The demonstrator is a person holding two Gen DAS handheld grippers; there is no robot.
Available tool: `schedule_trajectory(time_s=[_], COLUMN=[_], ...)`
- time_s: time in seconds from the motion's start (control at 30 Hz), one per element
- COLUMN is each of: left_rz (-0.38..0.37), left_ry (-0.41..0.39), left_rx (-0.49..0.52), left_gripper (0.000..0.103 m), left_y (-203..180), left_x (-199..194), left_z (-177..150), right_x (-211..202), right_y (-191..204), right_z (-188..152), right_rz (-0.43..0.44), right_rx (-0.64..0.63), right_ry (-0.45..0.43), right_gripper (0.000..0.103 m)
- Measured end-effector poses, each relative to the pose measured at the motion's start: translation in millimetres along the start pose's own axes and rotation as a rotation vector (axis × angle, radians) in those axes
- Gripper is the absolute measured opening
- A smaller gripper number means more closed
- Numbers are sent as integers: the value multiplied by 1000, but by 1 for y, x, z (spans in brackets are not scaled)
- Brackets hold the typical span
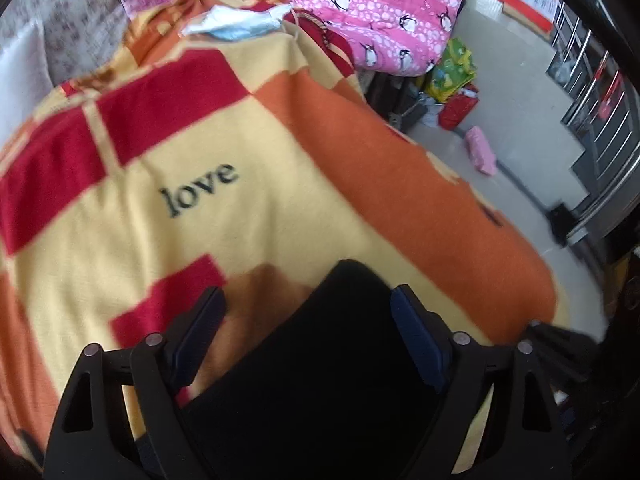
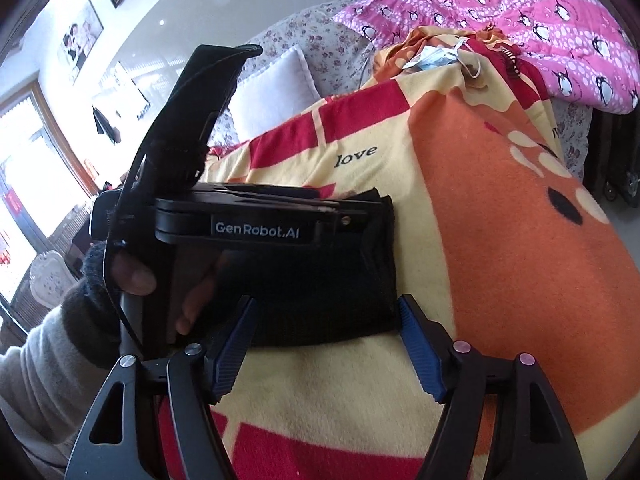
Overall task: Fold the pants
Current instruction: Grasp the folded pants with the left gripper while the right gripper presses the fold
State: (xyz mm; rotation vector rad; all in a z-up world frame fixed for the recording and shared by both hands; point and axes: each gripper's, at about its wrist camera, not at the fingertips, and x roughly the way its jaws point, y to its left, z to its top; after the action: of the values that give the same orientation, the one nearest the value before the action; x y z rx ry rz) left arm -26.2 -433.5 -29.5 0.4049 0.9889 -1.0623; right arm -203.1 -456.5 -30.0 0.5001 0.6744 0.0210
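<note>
- Two grippers are at work on one small black bundle, the pants [image 2: 320,280], which lie folded on the blanket [image 2: 500,260] in the middle of the right wrist view.
- In the left wrist view the pants [image 1: 320,360] fill the lower middle of the frame, between the fingers of the left gripper [image 1: 308,320].
- The left gripper has its jaws spread wide; the black cloth lies between them, but I cannot see the pads pressing on it, so I judge it does not hold the cloth.
- The right gripper [image 2: 324,332] at the bottom of its own frame is also open, with the near edge of the bundle between its blue pads [image 2: 416,344], and it grips nothing.
- In the right wrist view the left gripper [image 2: 256,216] lies across the top of the pants, and a hand [image 2: 136,276] in a dark cuff and light sleeve holds its handle at the left of the frame.
- Judging by the compact bundle, the folding is near its end; this looks like the pressing or releasing step.
- The next move probably calls for lifting both tools away without dragging the cloth open.
</note>
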Motion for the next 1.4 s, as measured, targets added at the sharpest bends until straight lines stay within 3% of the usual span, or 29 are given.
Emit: schedule_trajectory(time_s=[0.07,0.1,0.13,0.2,0.37,0.5,0.57,0.63,0.87,0.93,1.03,1.07,1.13,1.2,1.3,1.37,1.4], left_rz=[-23,-33,-34,-30,-53,13,63,110,235,266,268,259,250,246,222,227,226], left_ry=[-7,-11,-15,-25,-51,-119,-170,-224,-275,-269,-236,-229,-220,-220,-223,-209,-199], left_rx=[29,47,59,71,-4,-78,-135,-201,-390,-427,-495,-518,-543,-543,-548,-559,-557], left_gripper=[64,53,46,43,28,32,45,64,71,71,71,71,71,73,78,78,78], left_y=[-5,-9,-13,-17,1,31,55,80,142,151,162,164,162,157,145,139,135], left_x=[-1,-1,-1,-1,-21,-72,-109,-141,-204,-205,-200,-197,-194,-195,-188,-178,-173], left_z=[0,-1,-1,-2,-2,-15,-27,-45,-123,-143,-170,-176,-186,-191,-195,-194,-193], right_x=[3,4,7,14,11,-4,-7,-3,57,88,118,114,92,67,56,67,76], right_y=[0,1,2,1,13,42,61,89,167,182,187,187,184,175,159,149,144], right_z=[2,2,3,6,13,28,37,44,28,15,0,1,6,15,24,28,29], right_rz=[6,3,-4,-32,-43,-1,31,82,266,312,307,321,390,395,326,253,200], right_rx=[7,7,5,15,-12,-89,-136,-202,-348,-359,-334,-328,-312,-312,-289,-266,-268], right_ry=[-8,-7,-1,18,13,-36,-52,-51,81,167,293,289,267,205,155,157,168], right_gripper=[70,62,42,20,14,14,13,13,13,23,35,38,54,61,57,44,29])
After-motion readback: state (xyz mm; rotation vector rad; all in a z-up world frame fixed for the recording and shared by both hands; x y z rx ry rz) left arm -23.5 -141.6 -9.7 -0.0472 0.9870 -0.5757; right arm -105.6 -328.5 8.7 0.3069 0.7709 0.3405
